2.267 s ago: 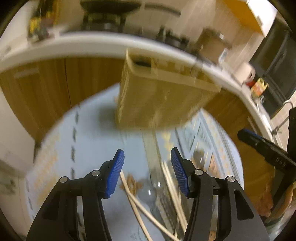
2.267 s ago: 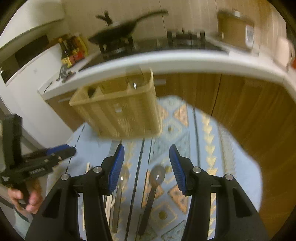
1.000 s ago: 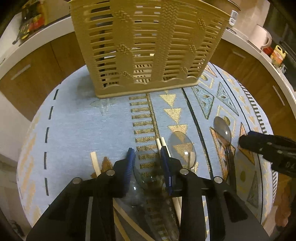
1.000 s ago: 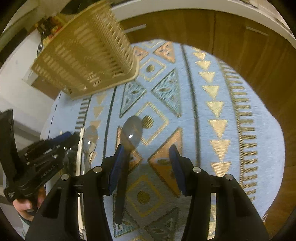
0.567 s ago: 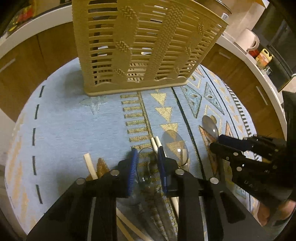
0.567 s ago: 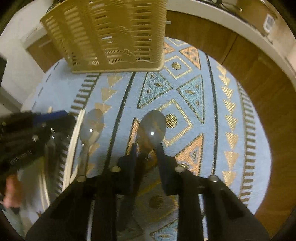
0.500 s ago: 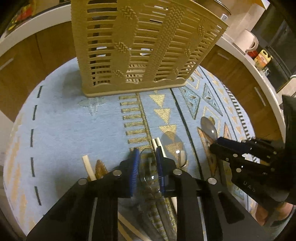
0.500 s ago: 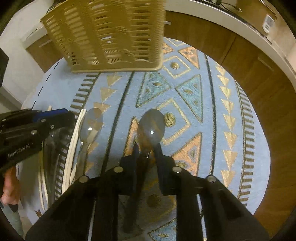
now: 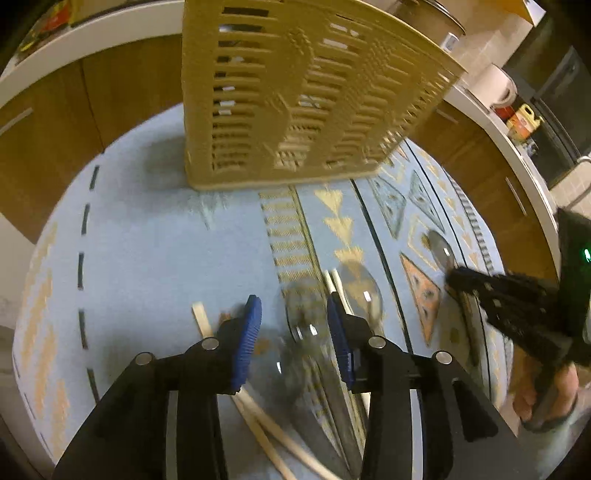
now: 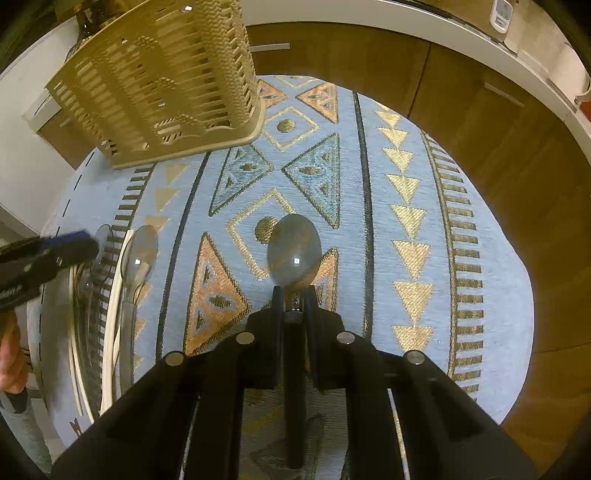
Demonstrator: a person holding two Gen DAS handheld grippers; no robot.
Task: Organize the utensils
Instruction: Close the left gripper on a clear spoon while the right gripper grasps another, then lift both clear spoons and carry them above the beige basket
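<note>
Beige slatted plastic utensil basket [image 9: 295, 96] stands upright at the far side of a round desk covered by a blue patterned cloth [image 10: 406, 177]; top rim cut off in the left wrist view, contents can't be made out through the slats.

Three spoons counted. One dark-handled spoon [image 10: 294, 254] is clamped at the neck between the jaws of the right gripper [image 10: 294, 302], bowl sticking out ahead over the cloth, handle running back under the gripper; can't tell whether it is lifted or touching the cloth. A second spoon [image 10: 138, 254] lies on the cloth near the left edge. A third, clear-looking spoon [image 9: 306, 314] sits between the jaws of the left gripper [image 9: 293, 332], which stand apart with gaps on both sides; blurred, outline hard to read.

Pale chopsticks [image 9: 258, 417]: at least three sticks seen, crossing under the left gripper and beside the spoons; exact count unclear, ends hidden by the gripper body.

Wooden cabinet fronts [image 10: 498, 140] and a white counter edge [image 10: 406, 22] ring the desk. Small items on the counter too blurred to name.
</note>
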